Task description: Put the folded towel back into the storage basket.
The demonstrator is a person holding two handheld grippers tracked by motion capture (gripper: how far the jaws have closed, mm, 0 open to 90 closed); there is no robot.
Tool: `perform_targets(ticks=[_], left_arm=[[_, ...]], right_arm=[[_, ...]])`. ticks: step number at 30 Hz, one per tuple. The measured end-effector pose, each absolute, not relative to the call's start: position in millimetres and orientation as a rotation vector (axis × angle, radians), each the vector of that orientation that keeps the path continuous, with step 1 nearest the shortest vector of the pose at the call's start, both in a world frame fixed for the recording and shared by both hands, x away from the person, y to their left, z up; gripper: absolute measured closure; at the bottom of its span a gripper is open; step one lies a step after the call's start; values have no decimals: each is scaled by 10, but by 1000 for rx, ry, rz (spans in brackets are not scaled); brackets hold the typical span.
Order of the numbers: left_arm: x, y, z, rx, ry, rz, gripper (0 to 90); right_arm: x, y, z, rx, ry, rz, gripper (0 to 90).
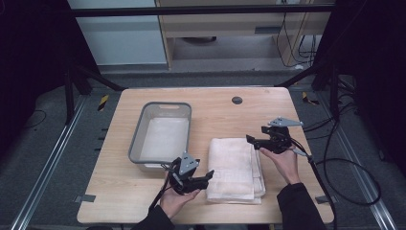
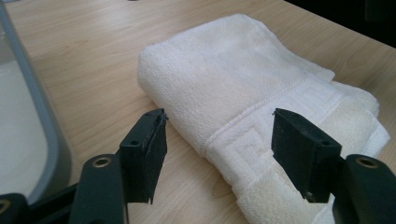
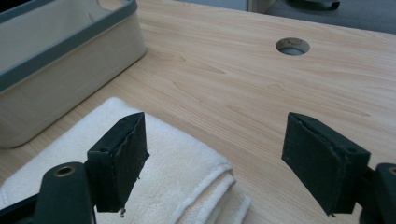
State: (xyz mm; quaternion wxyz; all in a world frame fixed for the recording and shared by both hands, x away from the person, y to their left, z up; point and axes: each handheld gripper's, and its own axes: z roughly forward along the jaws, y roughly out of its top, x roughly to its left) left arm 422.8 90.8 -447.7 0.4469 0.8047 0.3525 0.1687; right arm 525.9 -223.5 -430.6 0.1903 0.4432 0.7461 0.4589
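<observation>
Left fingers (image 2: 144,154): spread, empty, towel (image 2: 243,98) edge between them, likely lining up a pinch.
Right fingers (image 3: 119,158): spread, empty, over towel's far corner.

Your folded white towel (image 1: 235,168) lies flat on the table (image 1: 268,108), just right of the grey-rimmed plastic bin (image 1: 163,134).

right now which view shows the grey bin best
The high view: it takes in the whole grey bin, rim, pale inside and its spot left of the folded towel. The left gripper view catches a strip of its rim at the frame's left edge. The right gripper view shows one corner and side wall.
</observation>
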Motion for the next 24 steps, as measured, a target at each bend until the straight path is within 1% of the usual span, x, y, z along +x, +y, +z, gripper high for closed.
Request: perform_targets(ticks=[11,24], left_arm=[[4232,809,-4658,2046,885,383,333],[4262,735,-4845,2092,910,336,309]], right_arm=[[5309,-2281,-4468,1289,2119,1251,221],[5362,-2159,-4692,1312,2213,1181,223]])
